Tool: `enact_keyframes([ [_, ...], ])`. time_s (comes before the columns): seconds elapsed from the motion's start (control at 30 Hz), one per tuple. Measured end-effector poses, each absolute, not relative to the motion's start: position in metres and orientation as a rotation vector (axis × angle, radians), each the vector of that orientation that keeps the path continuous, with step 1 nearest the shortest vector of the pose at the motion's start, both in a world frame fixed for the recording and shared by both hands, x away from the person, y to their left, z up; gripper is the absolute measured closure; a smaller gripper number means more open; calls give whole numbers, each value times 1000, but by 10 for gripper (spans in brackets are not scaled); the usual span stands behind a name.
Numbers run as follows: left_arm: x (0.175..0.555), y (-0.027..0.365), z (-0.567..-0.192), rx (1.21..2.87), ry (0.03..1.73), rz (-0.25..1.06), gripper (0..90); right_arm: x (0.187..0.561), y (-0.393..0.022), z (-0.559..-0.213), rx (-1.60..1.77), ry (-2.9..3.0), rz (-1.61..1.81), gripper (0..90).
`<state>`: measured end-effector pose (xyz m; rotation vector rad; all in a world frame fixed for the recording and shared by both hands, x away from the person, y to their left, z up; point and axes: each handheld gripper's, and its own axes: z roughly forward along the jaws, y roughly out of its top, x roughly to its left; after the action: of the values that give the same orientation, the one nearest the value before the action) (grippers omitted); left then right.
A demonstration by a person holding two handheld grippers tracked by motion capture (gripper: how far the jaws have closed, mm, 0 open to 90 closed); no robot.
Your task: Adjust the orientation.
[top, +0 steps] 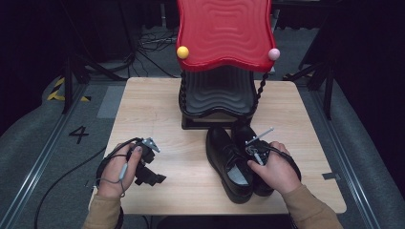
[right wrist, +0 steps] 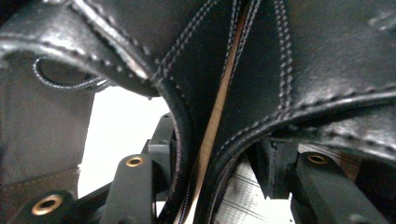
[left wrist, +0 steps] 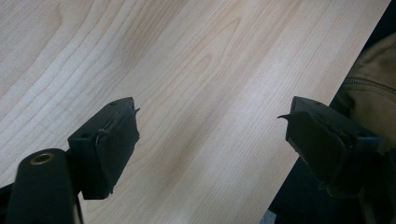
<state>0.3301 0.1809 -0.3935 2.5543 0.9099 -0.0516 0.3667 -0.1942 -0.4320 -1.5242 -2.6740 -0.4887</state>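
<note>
Two black leather lace-up shoes stand side by side on the right half of the wooden table (top: pixel 157 109): one shoe (top: pixel 229 164) to the left, the other (top: pixel 244 135) partly under my right hand. My right gripper (top: pixel 253 155) points down into the pair. In the right gripper view one jaw sits inside each shoe, and my right gripper (right wrist: pixel 217 154) straddles the two adjoining collars (right wrist: pixel 187 107). A thin slit of table shows between those walls. My left gripper (top: pixel 152 168) rests on the table at the left, open, with bare wood between its jaws (left wrist: pixel 212 126).
A stand with a red wavy top (top: pixel 224 28), a yellow ball (top: pixel 182 52), a pink ball (top: pixel 273 54) and a black wavy shelf (top: pixel 219 90) sits at the table's far middle. The table's near edge (left wrist: pixel 299 154) runs beside my left gripper. Cables lie on the floor.
</note>
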Motion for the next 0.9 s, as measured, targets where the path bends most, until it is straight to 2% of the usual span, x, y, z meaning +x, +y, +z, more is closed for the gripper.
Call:
enact_keyframes([
  [0.13,329,182,-392,2550,912,-50,175,368,-191,-432,-1613,-2630,-458,556],
  [0.3,329,182,-392,2555,907,-44,175,363,-187,-433,-1578,-2684,-466,496],
  [0.47,328,182,-391,2545,908,-43,175,360,-184,-433,-1480,-2779,-438,506],
  [0.57,328,183,-390,2548,908,-38,175,361,-183,-433,-1486,-2779,-419,535],
  [0.7,328,184,-390,2543,910,-39,175,367,-186,-430,-1543,-2716,-417,657],
  [0.73,329,184,-390,2547,908,-33,175,367,-187,-428,-1545,-2713,-432,718],
  [0.9,328,184,-390,2542,906,-41,175,367,-184,-421,-1614,-2700,-417,792],
])
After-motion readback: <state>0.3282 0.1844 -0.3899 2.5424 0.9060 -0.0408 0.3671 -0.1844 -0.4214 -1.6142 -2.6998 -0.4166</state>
